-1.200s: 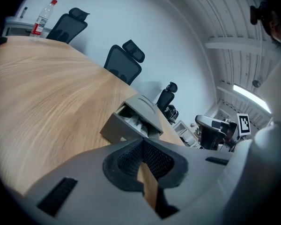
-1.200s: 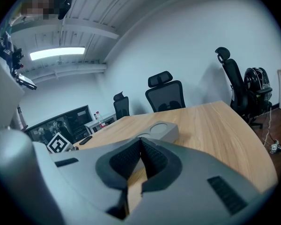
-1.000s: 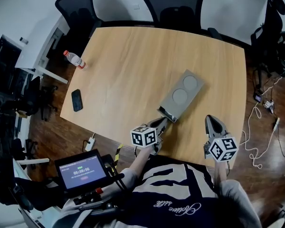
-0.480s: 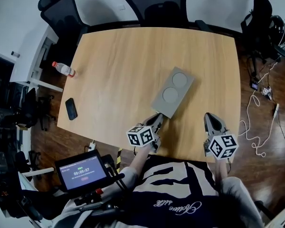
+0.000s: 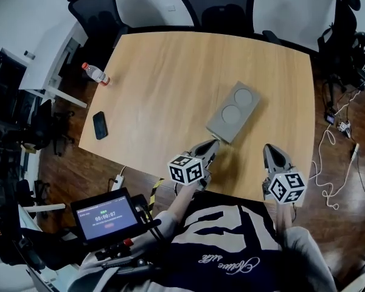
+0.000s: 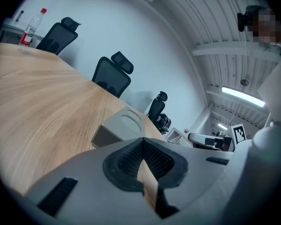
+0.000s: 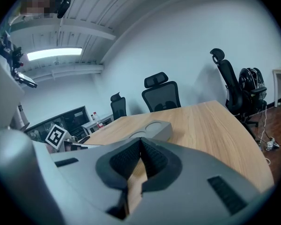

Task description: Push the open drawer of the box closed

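Screen (image 5: 106, 215) with a lit display sits nearest, low and left in the head view, beside the person's shirt (image 5: 231, 248).

Left gripper (image 5: 213, 143) is over the near edge of the table (image 5: 164, 72). Its own view shows the jaws brought together at the tips with nothing between them. The tips point at the near end of the box (image 5: 233, 112) and stop just short of it.

Right gripper (image 5: 269, 148) is to the box's right and apart from it, jaws likewise together and empty.

The box lies slantwise on the table's right half, two round hollows on top. No drawer stands out from its near end.

A phone (image 5: 99, 126) lies near the left edge. A bottle (image 5: 95, 75) lies at the far left corner. Chairs (image 5: 216, 5) stand beyond the table.
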Action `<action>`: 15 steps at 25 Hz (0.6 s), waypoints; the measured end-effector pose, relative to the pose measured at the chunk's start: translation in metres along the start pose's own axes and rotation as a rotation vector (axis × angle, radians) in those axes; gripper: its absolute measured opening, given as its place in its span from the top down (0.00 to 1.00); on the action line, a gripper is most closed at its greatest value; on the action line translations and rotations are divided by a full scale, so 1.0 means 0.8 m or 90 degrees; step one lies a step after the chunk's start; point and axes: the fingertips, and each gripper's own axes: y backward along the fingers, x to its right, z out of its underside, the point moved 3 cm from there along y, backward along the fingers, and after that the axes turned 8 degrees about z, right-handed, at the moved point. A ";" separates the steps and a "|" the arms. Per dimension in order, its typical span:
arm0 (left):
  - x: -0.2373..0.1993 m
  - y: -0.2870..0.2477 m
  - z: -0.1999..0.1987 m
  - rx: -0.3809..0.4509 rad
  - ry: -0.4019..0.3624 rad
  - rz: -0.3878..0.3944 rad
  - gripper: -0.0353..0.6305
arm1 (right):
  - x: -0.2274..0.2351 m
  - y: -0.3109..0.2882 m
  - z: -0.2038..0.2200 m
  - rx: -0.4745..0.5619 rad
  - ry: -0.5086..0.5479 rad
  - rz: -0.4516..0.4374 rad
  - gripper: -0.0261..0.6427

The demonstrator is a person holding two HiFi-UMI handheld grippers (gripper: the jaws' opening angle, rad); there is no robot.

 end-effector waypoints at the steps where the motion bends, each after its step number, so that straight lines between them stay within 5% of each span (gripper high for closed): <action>1: 0.007 0.008 -0.005 0.010 -0.011 0.009 0.94 | -0.008 0.002 0.002 -0.001 0.002 -0.005 0.96; 6: 0.038 0.055 -0.010 0.045 -0.053 0.040 0.94 | -0.057 0.018 0.019 -0.004 0.014 -0.037 0.96; 15: 0.070 0.127 0.027 -0.003 -0.099 0.099 0.94 | -0.137 0.061 0.076 -0.011 0.013 -0.033 0.96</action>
